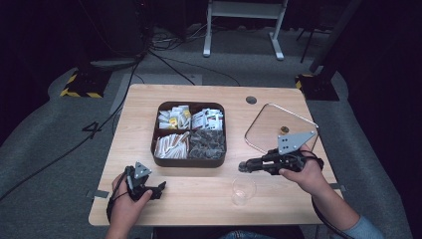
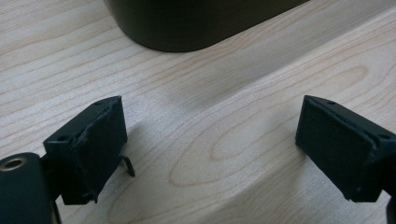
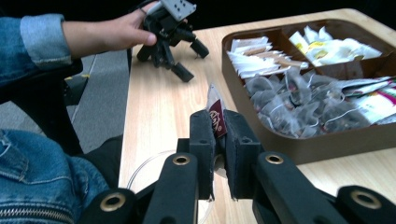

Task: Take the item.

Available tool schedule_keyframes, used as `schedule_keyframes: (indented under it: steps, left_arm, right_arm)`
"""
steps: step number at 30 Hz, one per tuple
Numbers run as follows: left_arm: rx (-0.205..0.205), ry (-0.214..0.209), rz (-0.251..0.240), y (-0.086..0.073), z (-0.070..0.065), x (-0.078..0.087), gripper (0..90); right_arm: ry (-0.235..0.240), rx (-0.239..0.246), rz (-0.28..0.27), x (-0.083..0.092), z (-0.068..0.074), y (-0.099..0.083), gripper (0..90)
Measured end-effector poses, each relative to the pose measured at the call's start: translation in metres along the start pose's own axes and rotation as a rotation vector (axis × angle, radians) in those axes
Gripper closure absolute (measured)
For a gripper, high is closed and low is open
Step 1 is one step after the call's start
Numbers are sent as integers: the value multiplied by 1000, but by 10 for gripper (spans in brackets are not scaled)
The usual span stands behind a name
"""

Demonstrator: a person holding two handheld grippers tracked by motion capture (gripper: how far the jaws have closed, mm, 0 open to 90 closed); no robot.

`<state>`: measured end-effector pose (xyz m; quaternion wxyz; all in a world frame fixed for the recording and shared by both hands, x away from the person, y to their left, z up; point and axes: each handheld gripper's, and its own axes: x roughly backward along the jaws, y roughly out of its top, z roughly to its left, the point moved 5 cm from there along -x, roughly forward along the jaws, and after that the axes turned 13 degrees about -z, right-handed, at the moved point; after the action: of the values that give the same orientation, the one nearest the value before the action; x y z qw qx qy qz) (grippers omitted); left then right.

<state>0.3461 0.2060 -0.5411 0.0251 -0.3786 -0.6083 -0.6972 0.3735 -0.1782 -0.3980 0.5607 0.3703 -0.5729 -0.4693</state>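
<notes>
While my right gripper is clamped on a sachet just above the clear cup, I judge the drop needs the packet centred over the rim before I release; my left gripper rests on the table, jaws wide and empty; beyond sit the brown compartment box and glass lid, neither blocking

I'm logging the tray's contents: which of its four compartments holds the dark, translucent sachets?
The near-right compartment of the tray, closest to the right gripper. Its sachets look grey-dark; the other three hold white or pale packets.
</notes>
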Motion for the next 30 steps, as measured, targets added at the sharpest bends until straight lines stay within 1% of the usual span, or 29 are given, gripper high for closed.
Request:
schedule_keyframes:
  steps: [3,6,8,14,21,30]
  left_arm:
    - [0,-1,0,0,0,0,93]
    - [0,-1,-1,0,0,0,93]
    - [0,0,0,0,0,0,93]
    - [-1,-1,0,0,0,0,93]
    - [1,-1,0,0,0,0,93]
    - [0,0,0,0,0,0,93]
  right_arm:
    - [5,13,14,0,4,-1,832]
    - [-6,33,39,-1,5,-5,832]
    - [2,27,45,-2,6,-6,831]
    - [25,55,73,-5,14,-9,832]
    - [52,62,140,-8,19,-18,831]
    - [72,55,199,-19,21,-30,827]
